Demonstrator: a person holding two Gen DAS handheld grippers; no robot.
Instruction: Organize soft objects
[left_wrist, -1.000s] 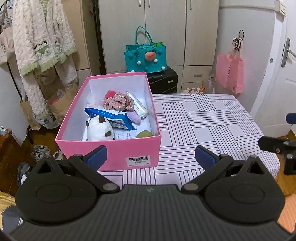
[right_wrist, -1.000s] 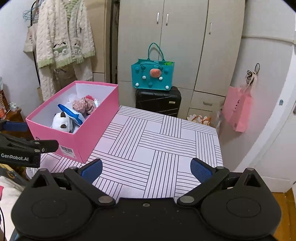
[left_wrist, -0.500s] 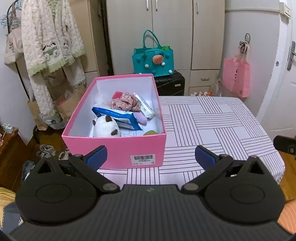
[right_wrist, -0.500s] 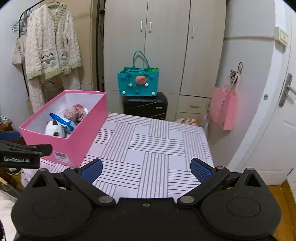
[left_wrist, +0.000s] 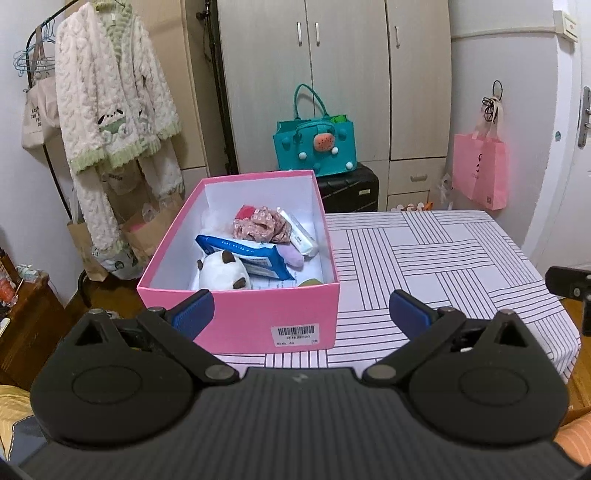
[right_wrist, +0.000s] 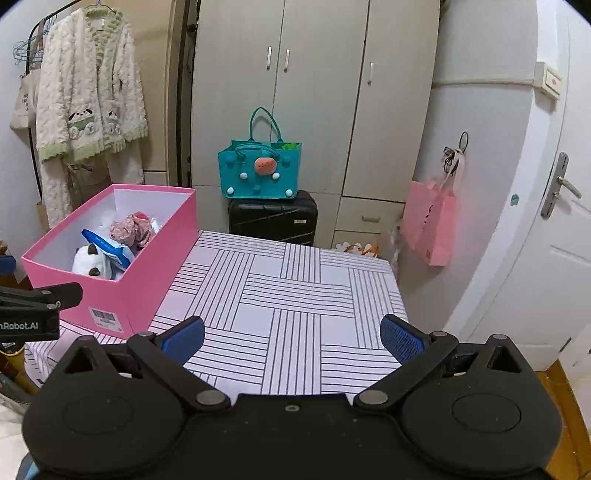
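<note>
Facing left claw (left_wrist: 301, 308) — pink box (left_wrist: 236, 314), just beyond.

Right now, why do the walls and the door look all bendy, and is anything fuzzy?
Right wrist view: the fisheye lens bows the white door and darkens the corners. Left wrist view: the tall beige wardrobe curves too; the pink cardboard box looks sharp, lighting soft, no harsh glare.

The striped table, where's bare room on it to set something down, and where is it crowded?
Everything on the striped tablecloth right of the pink box is bare, out to the far edge by the black suitcase and the edge toward the door. The crowded spot is inside the box: plush toy, blue wipes pack and floral fabric fill it.
</note>
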